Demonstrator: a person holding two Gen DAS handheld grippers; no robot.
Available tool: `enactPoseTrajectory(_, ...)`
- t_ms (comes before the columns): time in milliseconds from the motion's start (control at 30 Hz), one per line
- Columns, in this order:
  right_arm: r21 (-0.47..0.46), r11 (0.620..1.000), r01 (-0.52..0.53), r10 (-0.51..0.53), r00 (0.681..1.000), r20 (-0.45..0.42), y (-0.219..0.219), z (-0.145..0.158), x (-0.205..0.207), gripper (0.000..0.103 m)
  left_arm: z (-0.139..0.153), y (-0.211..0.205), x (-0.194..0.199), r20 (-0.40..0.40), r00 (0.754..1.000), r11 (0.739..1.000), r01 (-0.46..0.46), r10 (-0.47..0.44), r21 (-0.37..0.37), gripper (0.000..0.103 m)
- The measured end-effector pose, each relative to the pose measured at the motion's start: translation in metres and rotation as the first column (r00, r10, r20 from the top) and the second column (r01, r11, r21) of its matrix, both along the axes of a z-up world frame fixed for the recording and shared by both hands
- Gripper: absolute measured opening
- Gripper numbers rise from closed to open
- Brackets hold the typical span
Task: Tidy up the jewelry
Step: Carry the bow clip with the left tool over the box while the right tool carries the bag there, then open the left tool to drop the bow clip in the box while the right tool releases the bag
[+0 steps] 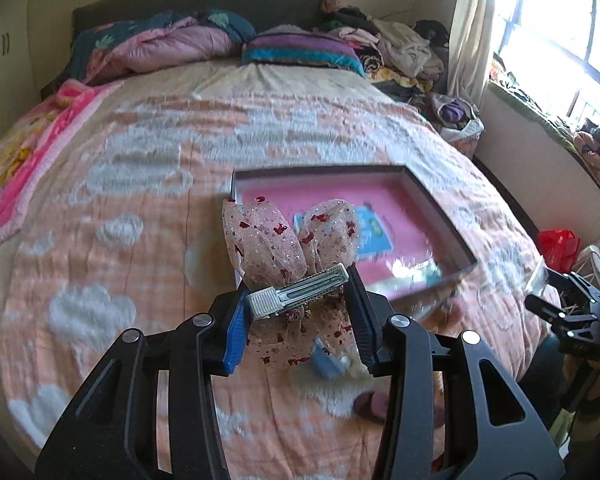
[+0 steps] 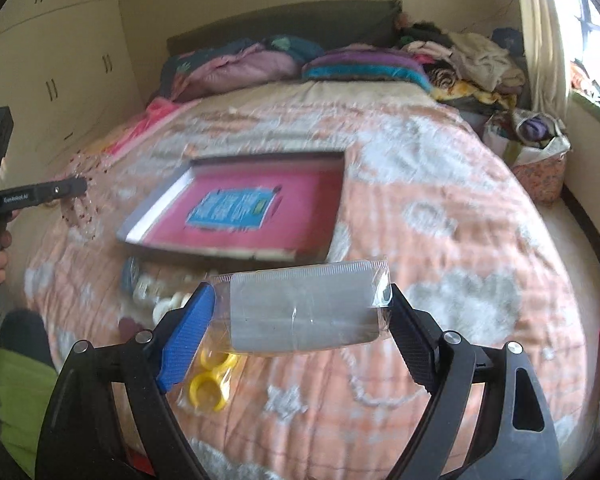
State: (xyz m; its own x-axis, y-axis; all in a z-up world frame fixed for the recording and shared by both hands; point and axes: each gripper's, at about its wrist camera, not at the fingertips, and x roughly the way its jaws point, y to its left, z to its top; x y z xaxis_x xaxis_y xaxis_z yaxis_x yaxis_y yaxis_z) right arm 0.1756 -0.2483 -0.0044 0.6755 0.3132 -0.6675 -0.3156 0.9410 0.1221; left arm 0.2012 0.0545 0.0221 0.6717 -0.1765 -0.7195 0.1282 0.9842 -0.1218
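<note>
Grippers over a peach quilted bedspread (image 1: 148, 208), each clamped on 1 item.
Left gripper (image 1: 300, 300) pinches a sheer pink sequined bow hair clip (image 1: 276, 248) by its silver metal clip, held in front of the shallow pink-lined box (image 1: 440, 200) lying on the bedspread. Right gripper (image 2: 300, 308) grips a clear plastic packet with a grey card (image 2: 304, 308); 2 yellow rings (image 2: 210, 380) show just below its blue finger pad.

Only legible txt: "GenRobot AI" on the left gripper (image 2: 40, 196) body.
</note>
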Motion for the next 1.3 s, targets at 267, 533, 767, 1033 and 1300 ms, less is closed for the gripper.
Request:
enactPoseTrajectory(267,0.004,1.000,0.003,-0.003,0.998,0.065,0.000,0.036,0.027,0.084,0.015,-0.010,0.036,0.022,1.000,1.000,0.014,-0.013,-0.020,0.036)
enactPoseTrajectory(533,-0.018,0.999,-0.043,0.044,0.997,0.061,0.032,0.041,0.074,0.084,-0.007,-0.019,0.070,-0.015,1.000,1.000,0.012,-0.011,0.021,0.036)
enactPoseTrajectory(767,-0.064,0.994,-0.085,0.085,0.996,-0.003,0.066,0.017,0.107,0.084,-0.036,-0.022,0.089,-0.070,0.998,0.998,0.005,-0.001,0.056,0.036)
enactPoseTrajectory(1033,-0.099,0.991,-0.091,0.082,0.992,-0.094,0.088,-0.026,0.131,0.084,-0.062,-0.019,0.100,-0.118,0.993,0.998,0.002,0.005,0.064,0.038)
enactPoseTrajectory(1300,-0.102,0.994,-0.041,0.024,0.987,-0.156,0.083,-0.052,0.141,0.087,-0.071,-0.016,0.096,-0.129,0.992,0.998,0.005,0.004,0.068,0.050)
